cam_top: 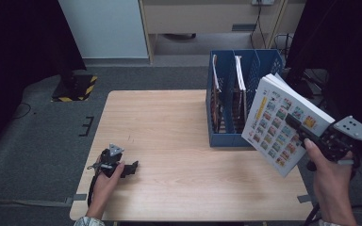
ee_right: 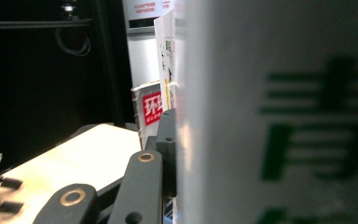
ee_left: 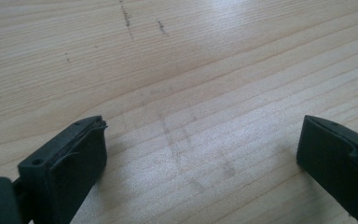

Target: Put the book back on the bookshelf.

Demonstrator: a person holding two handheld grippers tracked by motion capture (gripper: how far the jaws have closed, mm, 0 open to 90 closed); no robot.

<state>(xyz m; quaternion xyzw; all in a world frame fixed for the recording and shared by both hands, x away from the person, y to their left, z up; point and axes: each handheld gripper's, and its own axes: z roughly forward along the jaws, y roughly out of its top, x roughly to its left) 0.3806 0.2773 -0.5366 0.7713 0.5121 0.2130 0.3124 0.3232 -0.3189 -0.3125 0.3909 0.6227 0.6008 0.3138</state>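
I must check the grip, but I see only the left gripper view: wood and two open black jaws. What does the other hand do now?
Observer: The right gripper holds a white book in the air, at the table's right edge.
Operator: Is the book flat?
Observer: No, it is tilted, its picture-grid cover facing the high camera.
Operator: What stands near it?
Observer: A blue file rack just behind it, with thin books standing inside.

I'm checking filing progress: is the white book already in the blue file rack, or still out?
Out. The right tongs hold the white book tilted in the air, in front of the blue file rack, above the table.
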